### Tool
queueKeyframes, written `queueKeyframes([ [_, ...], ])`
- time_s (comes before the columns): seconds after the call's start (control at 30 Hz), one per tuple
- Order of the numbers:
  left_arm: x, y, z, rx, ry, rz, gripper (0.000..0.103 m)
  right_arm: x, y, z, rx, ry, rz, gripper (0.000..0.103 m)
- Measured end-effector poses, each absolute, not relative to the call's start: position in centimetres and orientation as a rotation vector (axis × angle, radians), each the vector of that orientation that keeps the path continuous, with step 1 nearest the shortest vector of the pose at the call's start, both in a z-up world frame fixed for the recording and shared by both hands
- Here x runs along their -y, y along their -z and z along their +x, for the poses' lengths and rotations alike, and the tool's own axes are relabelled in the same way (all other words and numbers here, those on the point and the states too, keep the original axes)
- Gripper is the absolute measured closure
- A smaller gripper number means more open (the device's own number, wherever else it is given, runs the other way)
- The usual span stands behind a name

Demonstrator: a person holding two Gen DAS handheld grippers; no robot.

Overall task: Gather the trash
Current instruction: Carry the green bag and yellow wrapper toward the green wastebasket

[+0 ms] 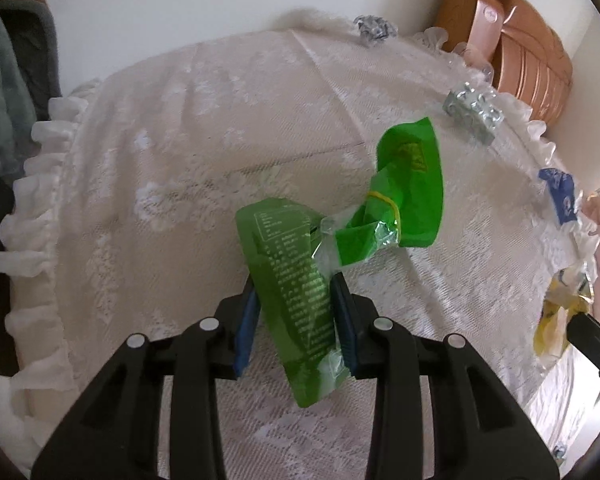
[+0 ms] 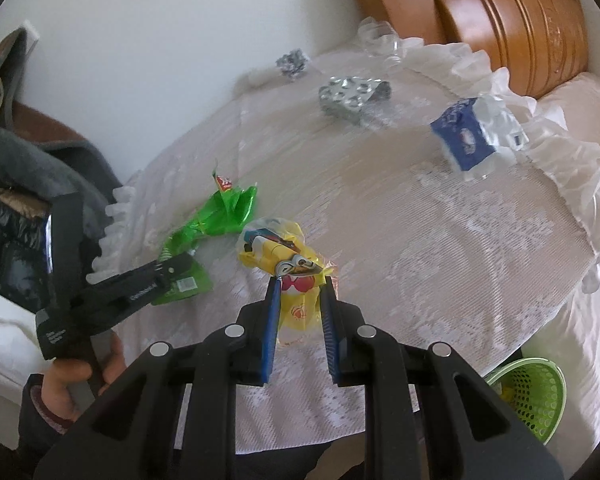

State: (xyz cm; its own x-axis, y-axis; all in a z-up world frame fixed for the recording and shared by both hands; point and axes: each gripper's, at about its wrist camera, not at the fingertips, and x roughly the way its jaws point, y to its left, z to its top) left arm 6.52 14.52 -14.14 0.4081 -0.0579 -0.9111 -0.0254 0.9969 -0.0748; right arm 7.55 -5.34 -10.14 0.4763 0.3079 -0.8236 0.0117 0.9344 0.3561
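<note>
My left gripper (image 1: 296,280) is shut on a crumpled green wrapper (image 1: 292,280) and holds it over the white lace tablecloth (image 1: 180,160). The same green wrapper (image 2: 216,220) and left gripper (image 2: 172,270) show at the left of the right wrist view. My right gripper (image 2: 300,276) is shut on a yellow wrapper (image 2: 296,300) with a printed face. The yellow wrapper (image 1: 560,320) and the right gripper's tip (image 1: 580,320) show at the right edge of the left wrist view.
More trash lies on the cloth: a silver foil wrapper (image 2: 352,96), a blue packet (image 2: 464,140) with clear plastic, a small crumpled foil ball (image 2: 292,62). A green mesh basket (image 2: 536,396) sits below the table's right edge. A wooden headboard (image 2: 500,20) and dark clothes (image 2: 28,184) flank the table.
</note>
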Motion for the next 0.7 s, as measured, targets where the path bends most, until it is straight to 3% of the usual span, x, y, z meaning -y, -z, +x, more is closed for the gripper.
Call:
queueKeyframes([
  [0.2,-14.1,14.6,6.0,-1.134,-0.037,0.059,0.062,4.5,10.1,6.7,-1.065,-0.19,0.334,0.082],
  [0.7,-16.2,9.5,3.7,-0.982,0.167,-0.099,0.068,3.2,10.5,6.5,-1.066,-0.205,0.32,0.082],
])
